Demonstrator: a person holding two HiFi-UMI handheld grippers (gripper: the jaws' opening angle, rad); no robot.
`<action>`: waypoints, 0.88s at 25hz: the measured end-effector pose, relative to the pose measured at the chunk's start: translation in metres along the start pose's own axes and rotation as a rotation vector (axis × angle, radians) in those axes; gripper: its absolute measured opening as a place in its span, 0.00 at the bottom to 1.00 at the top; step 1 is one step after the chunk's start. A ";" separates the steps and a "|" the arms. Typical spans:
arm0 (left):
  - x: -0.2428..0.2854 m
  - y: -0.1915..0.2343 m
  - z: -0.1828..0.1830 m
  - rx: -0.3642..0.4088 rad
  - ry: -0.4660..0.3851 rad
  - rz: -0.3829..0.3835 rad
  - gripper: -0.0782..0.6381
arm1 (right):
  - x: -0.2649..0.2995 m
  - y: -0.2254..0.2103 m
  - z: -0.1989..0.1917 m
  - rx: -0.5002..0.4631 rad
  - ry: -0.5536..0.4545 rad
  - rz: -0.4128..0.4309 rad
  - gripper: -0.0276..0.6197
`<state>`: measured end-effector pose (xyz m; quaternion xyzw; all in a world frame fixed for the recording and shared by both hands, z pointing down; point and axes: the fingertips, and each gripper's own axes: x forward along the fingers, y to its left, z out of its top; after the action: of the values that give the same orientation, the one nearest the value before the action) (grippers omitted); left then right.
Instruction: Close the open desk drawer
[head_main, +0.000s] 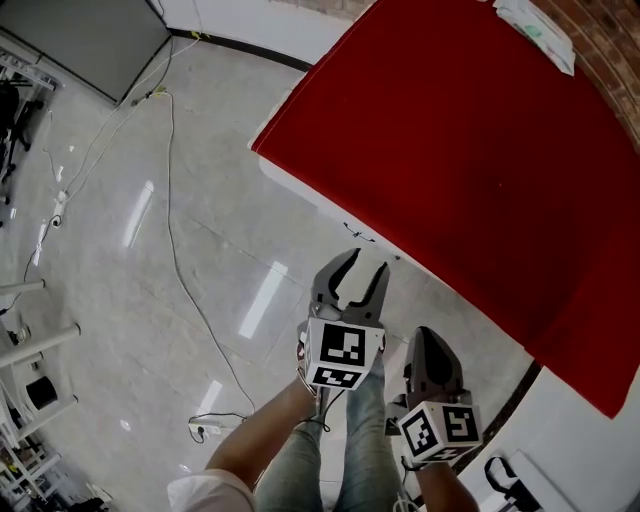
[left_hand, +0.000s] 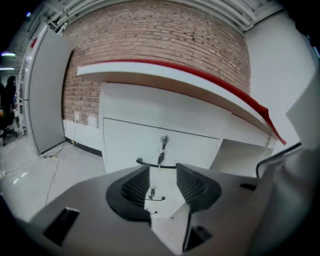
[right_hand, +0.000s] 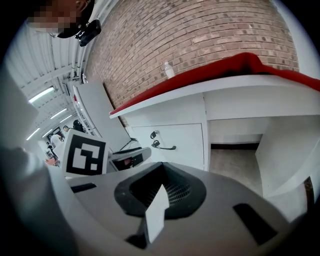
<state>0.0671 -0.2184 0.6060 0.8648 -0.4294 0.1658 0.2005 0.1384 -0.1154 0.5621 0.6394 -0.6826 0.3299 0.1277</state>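
The left tool (head_main: 365, 270) is held forward, tilted slightly down toward the drawer (left_hand: 125, 141), jaws apart and empty. The right tool (head_main: 427, 340) hangs behind it, jaws together.

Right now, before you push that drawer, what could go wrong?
The left claw is open and aimed at the drawer handle. The keys dangle from the lock just above it, so the claw might knock or snag them. A power strip lies on the floor near the person's legs, so a sideways step could trip.
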 end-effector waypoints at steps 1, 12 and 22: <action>-0.010 0.001 0.005 0.001 -0.009 0.015 0.31 | -0.002 0.002 0.002 0.001 -0.005 0.002 0.04; -0.101 -0.020 0.046 -0.054 -0.008 0.049 0.14 | -0.044 0.027 0.033 0.016 -0.040 -0.002 0.04; -0.172 -0.040 0.113 -0.063 -0.022 0.034 0.12 | -0.086 0.076 0.092 -0.047 -0.095 0.049 0.04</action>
<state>0.0138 -0.1354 0.4213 0.8524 -0.4513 0.1464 0.2199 0.1015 -0.1067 0.4201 0.6342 -0.7110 0.2862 0.1020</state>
